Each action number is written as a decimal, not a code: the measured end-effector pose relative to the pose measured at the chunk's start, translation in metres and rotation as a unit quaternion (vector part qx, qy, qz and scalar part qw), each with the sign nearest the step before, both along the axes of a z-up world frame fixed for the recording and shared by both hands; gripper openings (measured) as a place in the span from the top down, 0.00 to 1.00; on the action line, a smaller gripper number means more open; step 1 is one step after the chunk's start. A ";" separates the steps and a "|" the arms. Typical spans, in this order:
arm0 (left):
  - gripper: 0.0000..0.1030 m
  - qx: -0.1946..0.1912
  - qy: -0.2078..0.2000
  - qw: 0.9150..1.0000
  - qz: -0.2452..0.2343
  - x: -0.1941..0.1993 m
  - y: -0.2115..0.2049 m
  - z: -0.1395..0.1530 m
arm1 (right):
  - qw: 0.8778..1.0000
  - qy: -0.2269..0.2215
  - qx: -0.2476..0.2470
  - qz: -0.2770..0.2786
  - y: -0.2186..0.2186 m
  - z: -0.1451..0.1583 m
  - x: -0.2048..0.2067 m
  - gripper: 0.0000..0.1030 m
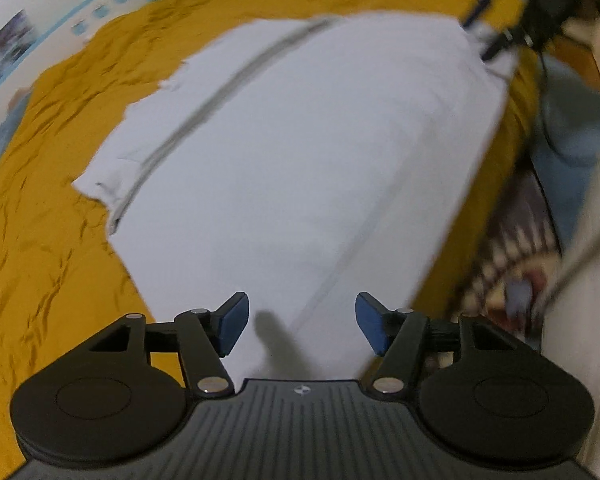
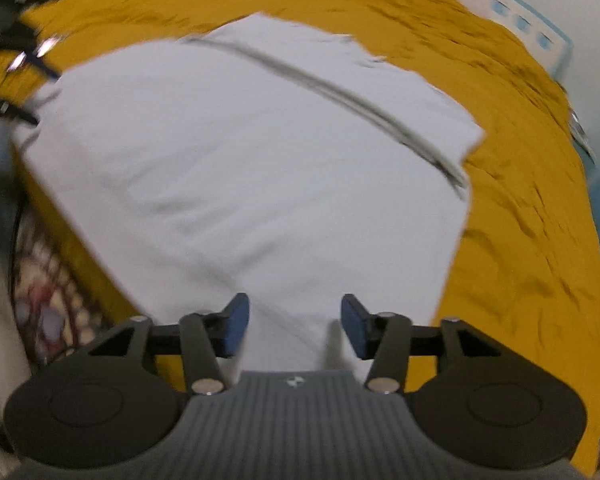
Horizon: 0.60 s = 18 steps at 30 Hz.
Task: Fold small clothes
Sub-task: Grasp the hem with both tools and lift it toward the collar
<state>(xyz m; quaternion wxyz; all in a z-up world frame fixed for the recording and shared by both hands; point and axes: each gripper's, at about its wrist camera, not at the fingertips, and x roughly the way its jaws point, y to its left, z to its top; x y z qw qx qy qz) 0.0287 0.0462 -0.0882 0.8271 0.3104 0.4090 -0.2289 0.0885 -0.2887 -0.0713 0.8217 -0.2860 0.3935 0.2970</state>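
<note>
We are seeing one white cotton garment (image 1: 300,152) lying flat mid-frame, wrinkled mustard cloth (image 1: 48,240) beneath, left gripper (image 1: 300,322) and right gripper (image 2: 295,324) fingers spread apart, gripping nothing.

Cover: wrinkled mustard-yellow fabric sheet (image 1: 60,208) (image 2: 532,208) spread over the work surface, creased all over.
Wall panel: white board with a light-blue border and small blue squares (image 1: 100,12) (image 2: 536,32), beyond the sheet's far edge.
Patterned cloth: dark textile with cream and red markings (image 1: 512,256) (image 2: 44,280), just beside the sheet's edge, blurred.
Blue item: soft grey-blue fabric bundle (image 1: 572,128), past the sheet's edge near the patterned cloth; too blurred to identify.
</note>
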 end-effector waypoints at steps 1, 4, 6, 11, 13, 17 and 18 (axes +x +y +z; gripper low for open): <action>0.29 0.014 0.004 1.000 -0.012 -0.005 -0.003 -0.005 | 1.000 -0.002 -0.011 0.015 0.002 -0.002 -0.006 0.48; 0.26 0.051 0.002 0.998 -0.036 -0.016 -0.008 -0.017 | 0.997 -0.014 -0.046 0.055 0.007 -0.007 -0.026 0.38; 0.21 0.071 -0.006 0.997 -0.037 -0.021 -0.012 -0.025 | 0.995 -0.021 -0.068 0.076 0.007 -0.012 -0.034 0.33; 0.20 0.149 -0.047 0.987 -0.039 -0.022 -0.021 -0.048 | 0.985 -0.036 -0.136 0.097 0.005 -0.034 -0.037 0.32; 0.20 0.169 -0.061 0.983 -0.039 -0.023 -0.025 -0.054 | 0.982 -0.039 -0.154 0.101 0.003 -0.044 -0.037 0.32; 0.47 0.153 -0.051 0.987 -0.010 -0.018 -0.028 -0.043 | 0.978 -0.051 -0.169 0.112 0.003 -0.047 -0.041 0.32; 0.52 0.143 -0.049 0.988 -0.004 -0.016 -0.026 -0.037 | 0.978 -0.053 -0.169 0.113 0.004 -0.047 -0.041 0.32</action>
